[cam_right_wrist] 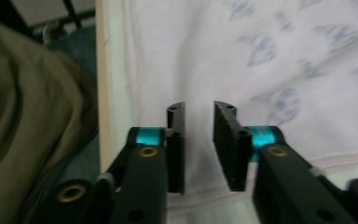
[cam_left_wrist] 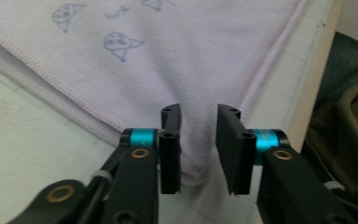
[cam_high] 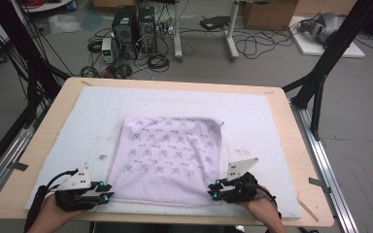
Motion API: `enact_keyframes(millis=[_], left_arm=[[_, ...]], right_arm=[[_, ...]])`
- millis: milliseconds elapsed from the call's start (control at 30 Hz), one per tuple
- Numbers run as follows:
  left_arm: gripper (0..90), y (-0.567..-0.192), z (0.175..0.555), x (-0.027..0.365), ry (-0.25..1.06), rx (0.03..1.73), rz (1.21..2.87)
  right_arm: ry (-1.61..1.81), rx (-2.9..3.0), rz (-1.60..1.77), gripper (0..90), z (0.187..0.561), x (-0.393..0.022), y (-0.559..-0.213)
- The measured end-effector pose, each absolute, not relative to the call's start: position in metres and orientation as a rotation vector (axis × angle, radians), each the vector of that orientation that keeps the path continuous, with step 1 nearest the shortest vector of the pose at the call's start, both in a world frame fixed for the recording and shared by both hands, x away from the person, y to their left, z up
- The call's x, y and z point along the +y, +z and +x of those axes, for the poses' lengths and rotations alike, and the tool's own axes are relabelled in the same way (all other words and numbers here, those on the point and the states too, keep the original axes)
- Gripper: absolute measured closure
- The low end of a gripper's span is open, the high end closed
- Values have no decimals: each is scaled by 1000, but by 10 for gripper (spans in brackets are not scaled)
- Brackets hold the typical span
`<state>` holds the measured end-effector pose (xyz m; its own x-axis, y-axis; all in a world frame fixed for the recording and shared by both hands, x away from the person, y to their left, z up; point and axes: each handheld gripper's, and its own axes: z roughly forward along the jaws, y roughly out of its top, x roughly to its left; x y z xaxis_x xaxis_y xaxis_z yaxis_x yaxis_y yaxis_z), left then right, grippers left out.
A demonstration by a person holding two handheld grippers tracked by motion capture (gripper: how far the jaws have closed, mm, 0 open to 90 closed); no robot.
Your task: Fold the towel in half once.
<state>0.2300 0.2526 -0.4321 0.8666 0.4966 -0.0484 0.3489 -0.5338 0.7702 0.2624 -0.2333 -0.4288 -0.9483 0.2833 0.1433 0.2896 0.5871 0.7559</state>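
High view: a pale printed cloth (cam_high: 170, 158) lies flat mid-surface (cam_high: 43, 145) on a white mat (cam_high: 97, 111). The left hand-held gripper (cam_high: 108, 191) and right hand-held gripper (cam_high: 214, 189) sit at the cloth's near corners, jaws apart, gripping nothing. Probably positioning; next, clamp both corners. The gripper views show fabric between the jaws.

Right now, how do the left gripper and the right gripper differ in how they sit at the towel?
The left gripper sits at the towel's near left corner, with the corner tip between its jaws; the right gripper sits at the near right corner, over the towel's edge. The left points right across the table; the right points left. Both are low at the near hem, jaws parted with cloth in the gap, pads not pressing.
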Motion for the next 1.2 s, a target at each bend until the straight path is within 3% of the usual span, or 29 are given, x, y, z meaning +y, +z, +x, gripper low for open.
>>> enact_keyframes(millis=[100, 200, 367, 467, 700, 733, 767, 800, 867, 1067, 1200], left_arm=[[602, -423, 247, 254, 257, 630, 2151], [599, -409, 276, 253, 325, 677, 2115], [622, -396, 346, 248, 397, 803, 2072], [613, -397, 388, 247, 374, 893, 2057], [409, -410, 445, 236, 324, 1036, 2003], [417, -412, 451, 233, 303, 1058, 2000], [488, -414, 453, 231, 296, 1057, 2001], [640, -415, 455, 230, 283, 1036, 2021], [860, -415, 453, 229, 291, 1010, 2023], [863, -393, 416, 238, 376, 888, 1985], [855, -405, 370, 250, 329, 833, 1994]], right_arm=[[-1366, -2794, -599, 603, 278, -239, -420], [-1363, -2833, -702, 545, 304, -244, -409], [-1353, -2871, -888, 501, 366, -251, -390], [-1303, -2898, -985, 457, 403, -254, -382], [-1284, -2893, -1079, 449, 459, -248, -390], [-1274, -2880, -1087, 486, 462, -247, -392], [-1273, -2846, -1075, 551, 467, -246, -398], [-1248, -2837, -1060, 633, 468, -245, -400], [-1196, -2858, -1009, 796, 466, -243, -401], [-1302, -2906, -912, 835, 441, -246, -376], [-1332, -2917, -831, 833, 407, -248, -379]])
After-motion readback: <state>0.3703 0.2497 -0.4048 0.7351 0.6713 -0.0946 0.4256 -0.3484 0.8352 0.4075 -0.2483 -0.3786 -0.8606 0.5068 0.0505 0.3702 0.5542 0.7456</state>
